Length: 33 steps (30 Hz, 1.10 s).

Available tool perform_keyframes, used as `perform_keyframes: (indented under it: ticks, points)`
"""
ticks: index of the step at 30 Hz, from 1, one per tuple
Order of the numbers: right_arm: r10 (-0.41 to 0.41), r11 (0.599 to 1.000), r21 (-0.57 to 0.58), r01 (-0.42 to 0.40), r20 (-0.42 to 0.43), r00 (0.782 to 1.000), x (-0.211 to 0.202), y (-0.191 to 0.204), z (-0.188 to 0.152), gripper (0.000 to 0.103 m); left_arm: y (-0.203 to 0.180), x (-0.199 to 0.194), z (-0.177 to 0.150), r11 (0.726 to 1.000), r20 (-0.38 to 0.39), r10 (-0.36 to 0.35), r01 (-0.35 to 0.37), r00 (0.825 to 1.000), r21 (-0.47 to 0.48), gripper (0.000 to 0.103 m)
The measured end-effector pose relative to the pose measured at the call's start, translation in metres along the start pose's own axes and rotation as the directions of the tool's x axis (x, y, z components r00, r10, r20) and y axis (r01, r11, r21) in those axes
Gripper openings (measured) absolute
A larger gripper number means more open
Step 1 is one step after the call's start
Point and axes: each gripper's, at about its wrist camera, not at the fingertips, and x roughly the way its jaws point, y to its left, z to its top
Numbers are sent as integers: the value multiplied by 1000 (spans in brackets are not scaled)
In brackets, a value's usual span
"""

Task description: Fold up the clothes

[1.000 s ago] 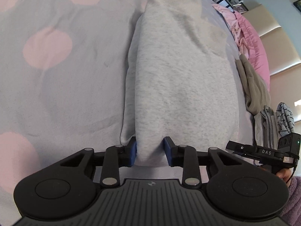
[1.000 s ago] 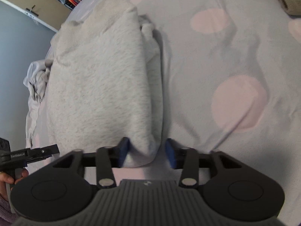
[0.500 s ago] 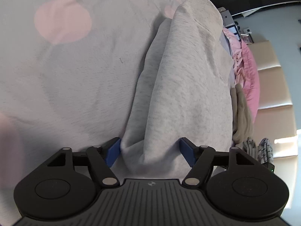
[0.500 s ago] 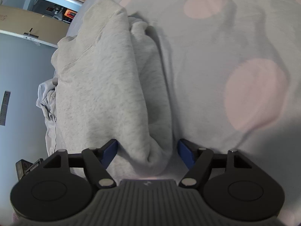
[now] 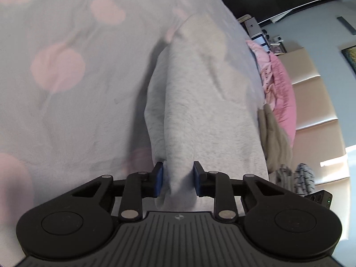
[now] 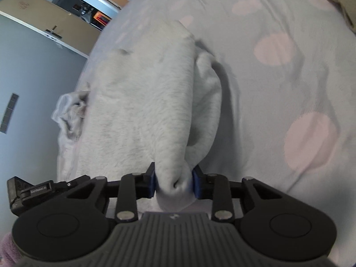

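A light grey fleece garment [image 5: 200, 111] lies lengthwise on a pale bedspread with pink dots [image 5: 66, 89]. My left gripper [image 5: 177, 179] is shut on a bunched near edge of the garment, with fabric pinched between its blue pads. In the right wrist view the same garment [image 6: 144, 111] stretches away, and my right gripper [image 6: 173, 180] is shut on its other near corner, which is rolled into a thick wad. The held edge hangs lifted off the bed. The other gripper's tip [image 6: 29, 192] shows at the lower left of the right wrist view.
A pink blanket [image 5: 280, 84] and a beige garment [image 5: 276, 138] lie at the bed's right side, with patterned clothes [image 5: 304, 178] beyond. A crumpled white cloth [image 6: 69, 113] sits at the bed's left edge. A padded headboard [image 5: 316, 102] and shelves [image 6: 66, 15] border the bed.
Both grippers went from wide open around the garment's near edge to shut on it. The held edge has risen off the bed and the views have tilted.
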Motion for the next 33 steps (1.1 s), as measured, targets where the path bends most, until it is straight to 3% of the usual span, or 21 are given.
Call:
perform_keyframes:
  ticks: [5,13,16,20,23,25,27,31,33]
  points:
    - [46,999,9,-46,-3,999,-44,9,-28,34,-17,-39,-31,999,-3,-27,27,1000,47,23]
    - [52,998,33,-48,-115,992,-81,-17,-136,34,-1,-70,-126,998,-110,-1,8,994,66,23]
    - [28,1000,15,-26,-146,989,-91,-21,-169,34,6,-77,-158,997,-155,10,2,988,71,23]
    - [-90,993,-84,78,-154,984,-86,-19,-203,35,11,-66,-189,990,-222,86,-57,971,130,23]
    - [-192,968,-197,158,-168,967,-70,-17,-215,38,17,-46,-196,977,-257,158,-114,953,178,24]
    - [-220,959,-221,178,-182,958,-61,-18,-217,42,22,-39,-193,979,-272,165,-124,948,161,26]
    - [-213,962,-212,173,-186,959,-63,-19,-214,47,22,-42,-192,980,-271,161,-121,949,159,28]
    - [-214,952,-250,174,-143,966,-78,-13,-213,49,14,-62,-199,957,-219,196,-138,956,254,37]
    - [-240,936,-289,203,-100,966,-86,-10,-214,54,7,-71,-199,948,-201,190,-127,961,290,46]
